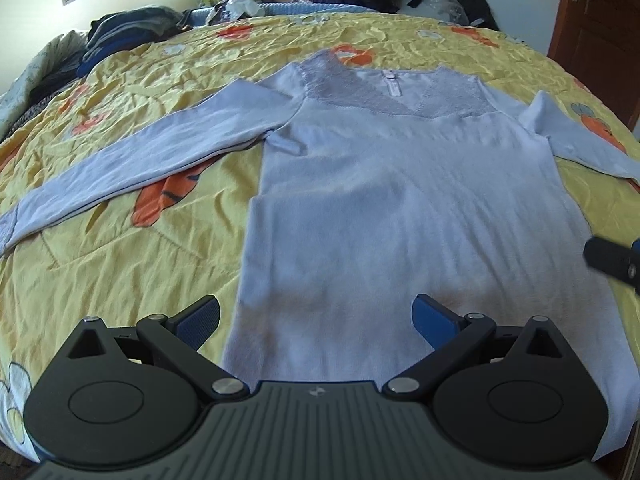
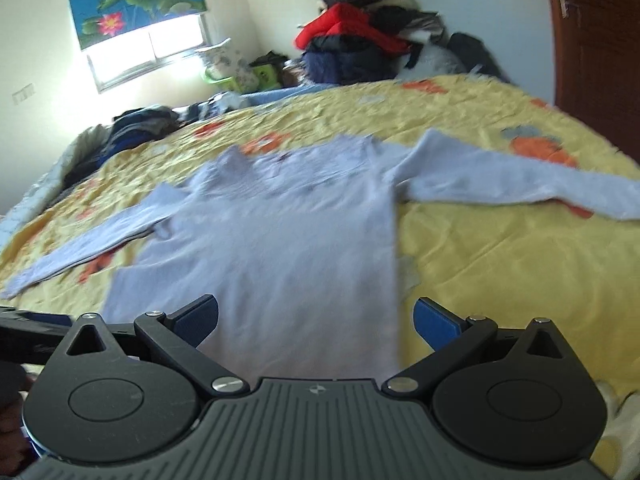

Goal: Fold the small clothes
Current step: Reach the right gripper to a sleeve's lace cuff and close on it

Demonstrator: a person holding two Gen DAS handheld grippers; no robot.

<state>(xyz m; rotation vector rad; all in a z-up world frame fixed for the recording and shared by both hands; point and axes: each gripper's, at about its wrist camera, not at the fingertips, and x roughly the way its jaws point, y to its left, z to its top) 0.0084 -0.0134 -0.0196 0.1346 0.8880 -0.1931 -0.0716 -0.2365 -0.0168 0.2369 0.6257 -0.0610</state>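
A pale blue long-sleeved top (image 1: 380, 208) with a lace yoke lies flat, face up, on the yellow bedspread (image 1: 120, 264), both sleeves spread out to the sides. It also shows in the right wrist view (image 2: 280, 232), blurred. My left gripper (image 1: 316, 322) is open and empty, above the hem near the top's left edge. My right gripper (image 2: 316, 322) is open and empty, above the hem near the top's right edge. A dark part of the right gripper shows at the right edge of the left wrist view (image 1: 612, 262).
The bedspread (image 2: 500, 260) has orange carrot prints. Dark clothes (image 1: 120, 36) are piled at the bed's far left. A heap of red and dark jackets (image 2: 360, 40) lies at the head. A brown door (image 2: 600, 40) stands at the right, a window (image 2: 152, 52) at the far left.
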